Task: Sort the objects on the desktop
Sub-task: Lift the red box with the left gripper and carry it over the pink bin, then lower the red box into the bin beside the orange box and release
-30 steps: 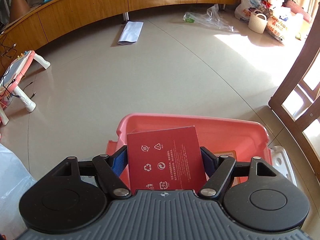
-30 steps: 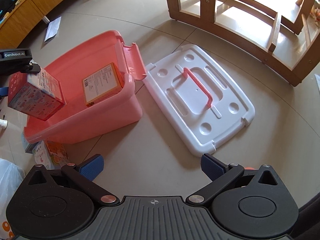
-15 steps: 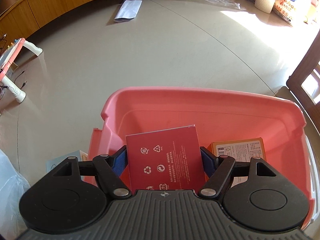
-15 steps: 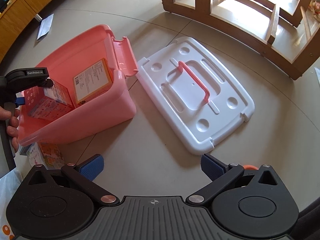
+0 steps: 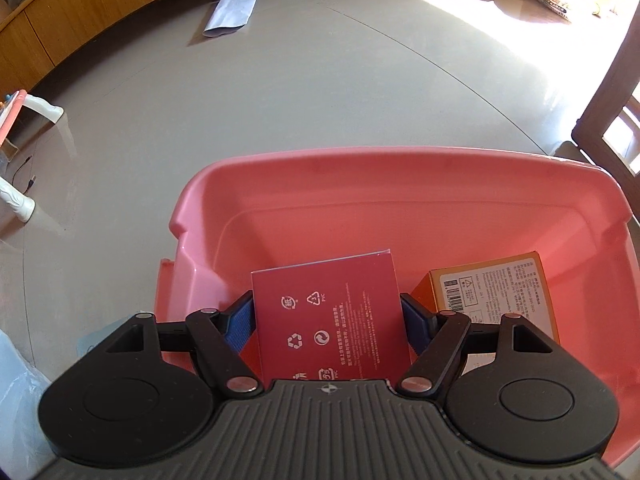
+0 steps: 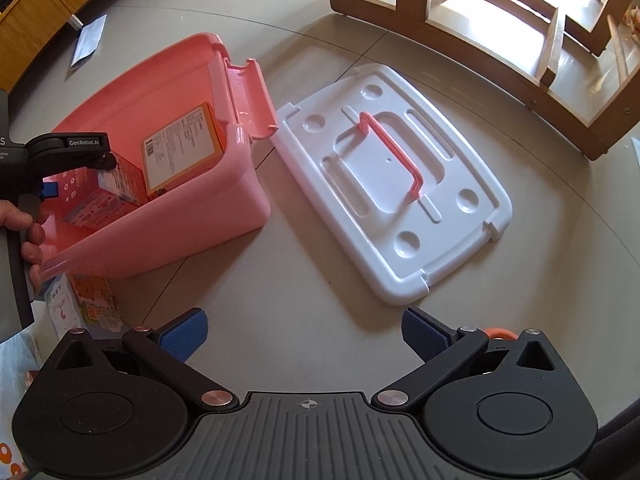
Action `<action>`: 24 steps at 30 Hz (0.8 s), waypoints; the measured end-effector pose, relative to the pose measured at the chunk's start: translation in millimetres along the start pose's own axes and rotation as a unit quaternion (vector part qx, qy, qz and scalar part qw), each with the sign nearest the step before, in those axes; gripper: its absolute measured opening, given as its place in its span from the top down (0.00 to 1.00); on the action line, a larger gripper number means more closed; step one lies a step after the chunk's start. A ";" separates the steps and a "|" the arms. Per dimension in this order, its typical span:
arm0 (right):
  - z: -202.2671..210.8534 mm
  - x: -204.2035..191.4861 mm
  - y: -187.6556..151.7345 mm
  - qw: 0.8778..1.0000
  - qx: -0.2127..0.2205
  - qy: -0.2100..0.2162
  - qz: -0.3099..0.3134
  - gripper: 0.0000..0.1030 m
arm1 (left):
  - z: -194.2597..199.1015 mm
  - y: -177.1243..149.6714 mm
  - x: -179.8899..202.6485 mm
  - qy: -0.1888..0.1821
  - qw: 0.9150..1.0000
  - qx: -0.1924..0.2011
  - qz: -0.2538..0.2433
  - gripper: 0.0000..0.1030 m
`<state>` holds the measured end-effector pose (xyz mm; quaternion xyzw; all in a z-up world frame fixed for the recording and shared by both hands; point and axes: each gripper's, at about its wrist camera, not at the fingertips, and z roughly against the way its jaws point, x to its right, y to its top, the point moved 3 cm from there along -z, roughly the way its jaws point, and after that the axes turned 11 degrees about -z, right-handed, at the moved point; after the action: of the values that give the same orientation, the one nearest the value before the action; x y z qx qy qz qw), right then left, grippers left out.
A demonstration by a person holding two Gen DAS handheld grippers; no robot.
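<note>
My left gripper [image 5: 327, 314] is shut on a red box [image 5: 330, 320] with white recycling marks and holds it low inside the open pink bin [image 5: 400, 168]. An orange box [image 5: 496, 292] lies in the bin to the right of it. In the right wrist view the pink bin [image 6: 240, 200] sits at the left with the orange box [image 6: 184, 148], the red box [image 6: 120, 180] and the left gripper [image 6: 72, 148] inside it. My right gripper [image 6: 304, 336] is open and empty above the floor, in front of the bin.
The bin's white lid [image 6: 392, 184] with a pink handle lies on the floor right of the bin. Several small boxes [image 6: 80, 300] lie by the bin's near left corner. A wooden chair [image 6: 500, 20] stands behind the lid. A white envelope [image 5: 232, 12] lies near the wooden cabinet [image 5: 80, 20].
My left gripper has gone forward and down with the red box, from above the bin's near rim into the bin. The right gripper has barely moved.
</note>
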<state>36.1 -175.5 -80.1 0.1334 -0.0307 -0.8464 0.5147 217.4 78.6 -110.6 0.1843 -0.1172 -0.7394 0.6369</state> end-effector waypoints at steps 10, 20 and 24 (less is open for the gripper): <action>-3.6 0.1 0.4 1.000 -0.005 -0.003 0.001 0.00 | -0.5 -1.7 16.2 0.010 0.999 -0.005 -0.034 0.27; -6.1 -2.0 -0.7 1.000 -0.010 -0.004 0.005 0.00 | 7.3 -9.3 30.6 0.016 0.998 -0.002 -0.058 0.27; -7.0 -0.5 -1.1 1.000 -0.013 -0.005 0.003 0.00 | 10.9 -11.0 37.5 0.018 0.998 -0.001 -0.065 0.27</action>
<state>37.1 -173.9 -87.0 0.1219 -0.0226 -0.8459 0.5188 198.3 42.7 -109.9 0.2044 -0.0929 -0.7757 0.5899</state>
